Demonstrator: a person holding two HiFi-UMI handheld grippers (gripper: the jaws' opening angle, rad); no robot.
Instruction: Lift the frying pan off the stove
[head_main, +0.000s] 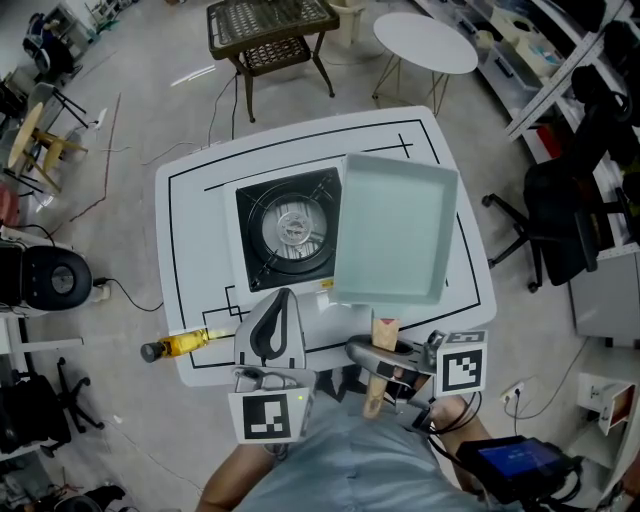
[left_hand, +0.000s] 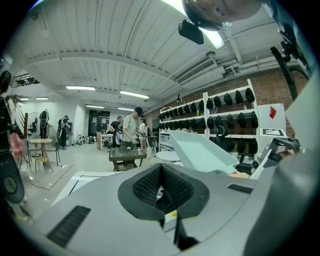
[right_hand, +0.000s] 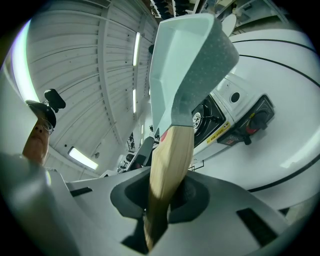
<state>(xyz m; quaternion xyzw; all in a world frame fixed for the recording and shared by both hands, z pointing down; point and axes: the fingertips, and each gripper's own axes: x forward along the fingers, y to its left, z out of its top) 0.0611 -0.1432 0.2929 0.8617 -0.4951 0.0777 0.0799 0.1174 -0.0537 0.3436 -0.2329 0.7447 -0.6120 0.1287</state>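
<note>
The frying pan (head_main: 395, 225) is held at centre right of the head view, apparently raised clear of the stove (head_main: 290, 228) at its left. Its wooden handle (head_main: 385, 330) is clamped between the narrowly parted jaws of the right gripper (head_main: 385, 355), which bears the weight alone. The left gripper (head_main: 283, 297), lower centre, is closed on nothing, out of the pan's way.

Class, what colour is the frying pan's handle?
Pale wood tan; handle shows best in right gripper view.
</note>
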